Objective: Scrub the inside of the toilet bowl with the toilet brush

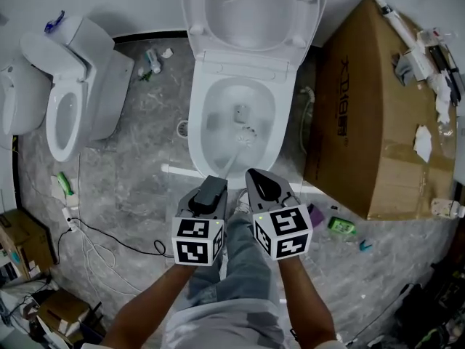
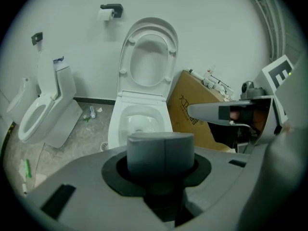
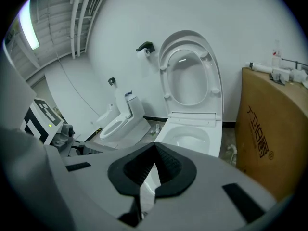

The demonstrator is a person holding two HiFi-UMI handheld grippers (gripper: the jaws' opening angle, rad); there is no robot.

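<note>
Brush (image 1: 245, 132): likely light, stiff handle (image 1: 230, 163), soft wet head in bowl (image 1: 216, 105). Left gripper (image 1: 211, 186) jaws clamp handle's near end, good hold; right gripper (image 1: 263, 185) jaws closed, empty.

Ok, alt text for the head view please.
Seen from above, the left gripper grips a toilet brush whose head sits inside the open white toilet bowl; the right gripper is shut beside it. A cardboard box stands right, a second toilet left.

The toilet brush (image 1: 241, 142) looks blurred; the lid (image 1: 251, 9) is cut off above.
</note>
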